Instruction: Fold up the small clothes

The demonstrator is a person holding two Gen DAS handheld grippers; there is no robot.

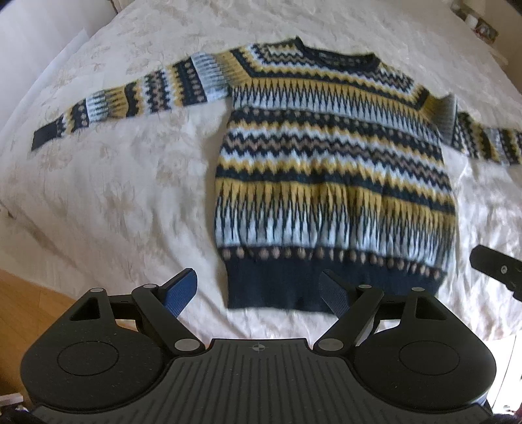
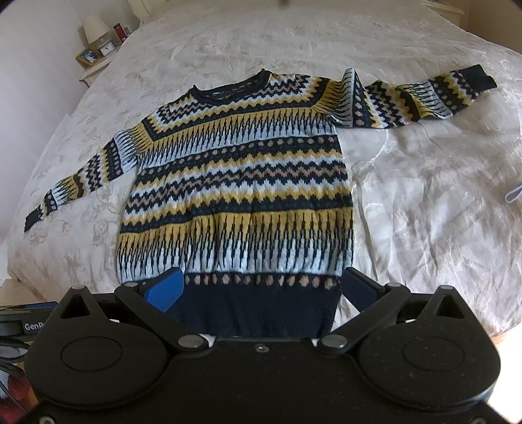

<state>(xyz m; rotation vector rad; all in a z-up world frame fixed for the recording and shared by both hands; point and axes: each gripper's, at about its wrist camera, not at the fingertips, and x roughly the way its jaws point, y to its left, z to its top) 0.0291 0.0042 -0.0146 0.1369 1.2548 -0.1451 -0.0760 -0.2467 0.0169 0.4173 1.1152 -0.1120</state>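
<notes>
In the left wrist view, a knitted sweater [image 1: 332, 182] lies flat on a white bedspread [image 1: 114, 195] with a pale flower pattern. The sweater has stripes and zigzags in dark blue, yellow, light blue and tan. Its neck points away and its dark blue bottom band is close to the camera. One sleeve [image 1: 130, 101] lies stretched out to the left side of the picture, and the other sleeve runs off the right edge. The left gripper [image 1: 259, 292] is wide open and holds nothing. Its blue pads [image 1: 181, 292] sit just above the bottom band, one over the bare bedspread and one over the band. A black part of the other tool [image 1: 496, 269] pokes in at the right edge. A bit of wooden floor [image 1: 29, 300] shows at the lower left. In the right wrist view, the same sweater [image 2: 235, 182] lies in the middle of the bed, with both sleeves spread out to the sides. The right gripper [image 2: 261, 288] is also wide open and grips nothing, with its fingers on either side of the dark bottom band. Far back at the left, a small table [image 2: 94, 70] holds a lamp [image 2: 95, 28], a little clock [image 2: 107, 49] and a picture frame [image 2: 88, 57].
</notes>
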